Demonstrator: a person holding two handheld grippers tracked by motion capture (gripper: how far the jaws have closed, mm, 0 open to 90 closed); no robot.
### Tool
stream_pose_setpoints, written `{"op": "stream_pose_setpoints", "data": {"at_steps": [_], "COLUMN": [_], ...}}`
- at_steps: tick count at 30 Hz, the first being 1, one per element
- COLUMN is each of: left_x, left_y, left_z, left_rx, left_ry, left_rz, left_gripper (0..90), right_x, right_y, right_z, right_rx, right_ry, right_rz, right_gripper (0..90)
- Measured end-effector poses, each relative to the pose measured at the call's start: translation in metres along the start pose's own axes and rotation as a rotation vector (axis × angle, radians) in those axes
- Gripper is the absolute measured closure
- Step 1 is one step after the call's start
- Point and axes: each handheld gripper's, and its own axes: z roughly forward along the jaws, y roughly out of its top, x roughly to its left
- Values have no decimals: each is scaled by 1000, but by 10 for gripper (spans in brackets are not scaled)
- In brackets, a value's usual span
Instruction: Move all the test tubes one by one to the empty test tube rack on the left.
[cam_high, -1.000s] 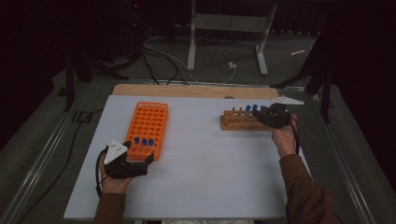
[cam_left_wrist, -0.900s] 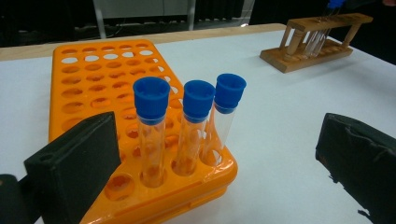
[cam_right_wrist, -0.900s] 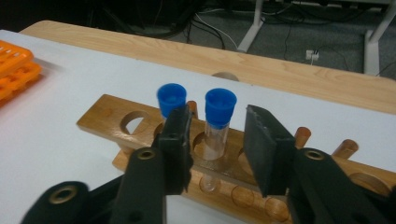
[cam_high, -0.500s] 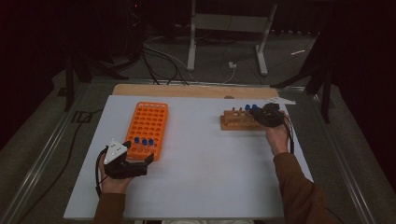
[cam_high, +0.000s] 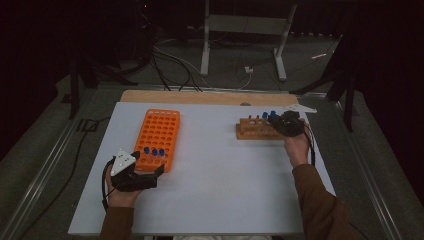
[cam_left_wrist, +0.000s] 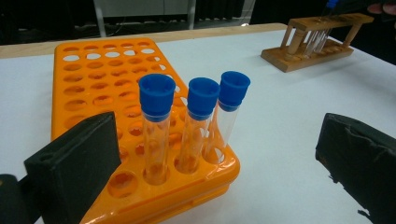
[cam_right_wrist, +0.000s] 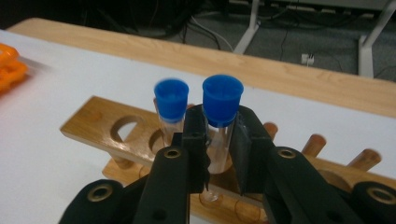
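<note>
My right gripper (cam_right_wrist: 219, 135) is shut on a clear tube with a blue cap (cam_right_wrist: 222, 100) that stands in the wooden rack (cam_right_wrist: 102, 126); its jaws have just been closing on it. A second blue-capped tube (cam_right_wrist: 171, 105) stands just left of it in the right gripper view. In the high view the right gripper (cam_high: 277, 120) sits over the right end of the wooden rack (cam_high: 252, 131). My left gripper (cam_left_wrist: 219, 158) is open at the near corner of the orange rack (cam_left_wrist: 98, 79), where three blue-capped tubes (cam_left_wrist: 201, 121) stand in a row. It touches nothing.
The white table top (cam_high: 220, 175) lies bare between the two racks. A wooden strip (cam_high: 200, 97) runs along its far edge. Beyond it are cables and a metal stand (cam_high: 245, 30) on the floor. Most holes of the orange rack (cam_high: 161, 130) hold nothing.
The right gripper has edged slightly left over the wooden rack. The left hand and the orange rack have stayed put.
</note>
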Motion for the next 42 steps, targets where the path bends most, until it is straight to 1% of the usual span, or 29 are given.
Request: {"op": "stream_pose_setpoints", "data": {"at_steps": [3,8,13,16,20,26,29,32,35,39,42], "left_x": [0,1,2,2,1,-6,-11,-16,-21,-28,-36], "left_y": [0,0,1,1,3,10,15,20,24,30,36], "left_z": [0,-1,-2,-3,-4,-6,-6,-7,-7,-5,-3], "left_rx": [0,-4,-10,-13,-16,-31,-43,-57,-55,-58,-65], "left_ry": [0,6,14,15,24,30,28,21,14,-8,-23], "left_rz": [-2,-6,-14,-17,-7,17,33,36,47,57,73], "left_gripper": [8,8,8,8,8,8,8,8,8,8,8], "right_x": [0,2,4,4,2,3,6,9,14,23,31], "right_y": [3,12,23,27,28,25,23,20,15,9,5], "right_z": [-6,-16,-29,-36,-44,-53,-56,-58,-60,-64,-66], "right_rx": [-26,-51,-92,-107,-122,-122,-110,-97,-85,-77,-68], "right_ry": [7,8,14,14,24,49,64,88,116,146,169], "right_rz": [3,-10,-20,-26,-20,-26,-36,-42,-43,-54,-60], "right_gripper": [774,775,775,775,775,775,775,775,774,774,774]}}
